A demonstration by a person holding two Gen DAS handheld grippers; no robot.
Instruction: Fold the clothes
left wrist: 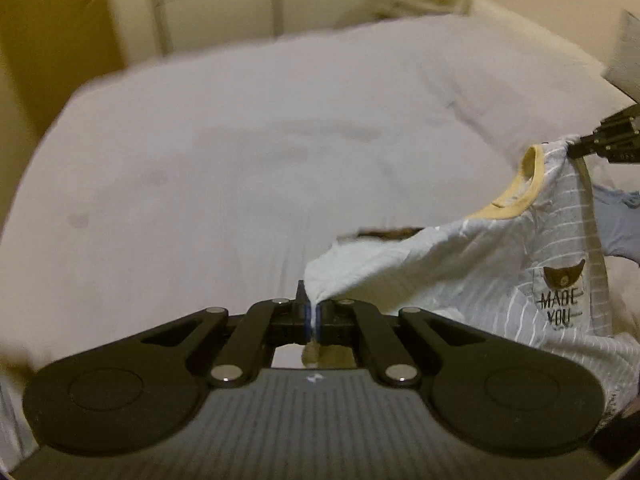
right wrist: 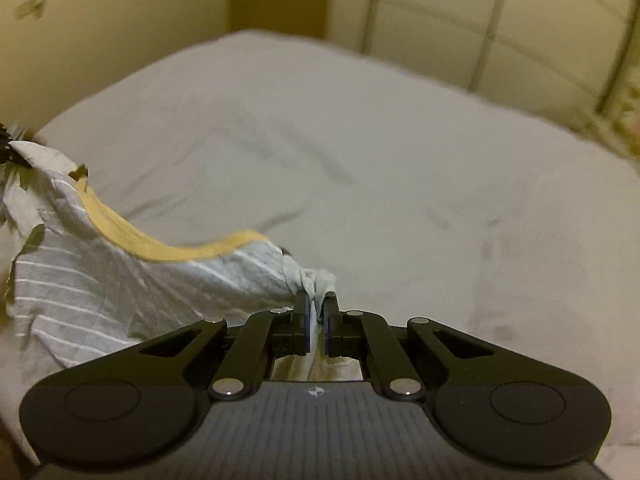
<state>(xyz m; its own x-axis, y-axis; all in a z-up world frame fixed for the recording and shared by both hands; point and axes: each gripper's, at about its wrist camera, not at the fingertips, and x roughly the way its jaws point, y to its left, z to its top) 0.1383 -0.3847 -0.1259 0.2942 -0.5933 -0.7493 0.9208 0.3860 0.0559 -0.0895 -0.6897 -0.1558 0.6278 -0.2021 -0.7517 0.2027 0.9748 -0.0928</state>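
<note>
Grey striped cloth with a yellow neckband is being held up over a bed (left wrist: 240, 140): a small shirt (left wrist: 500, 264), stretched between the two grippers. The bed is being covered by a pale, lightly creased sheet, and nothing is lying on it in the space ahead of the shirt. Behind the bed, cream walls and a panelled wardrobe front (right wrist: 500, 32) are being shown, blurred. A blue-grey piece of fabric (left wrist: 616, 224) is being glimpsed past the shirt's right edge in the left wrist view; what it is cannot be told.

The left gripper (left wrist: 313, 314) is being kept closed on a pinched corner of the shirt, its fingers (left wrist: 306, 316) pressed together with the cloth between the blue pads. The right gripper (right wrist: 316, 320) is being kept narrow as well, a bunched fold of the shirt being clamped between its fingers (right wrist: 304, 320).

The shirt is being hung by its shoulder line, which is running from one gripper to the other and sagging in the middle, so the long axis is being laid across the front of the bed. The neckband is being turned upward and the body is being let down toward the sheet. A chest pocket (left wrist: 560, 296) printed with "MADE YOU" is being shown facing the left wrist camera.
</note>
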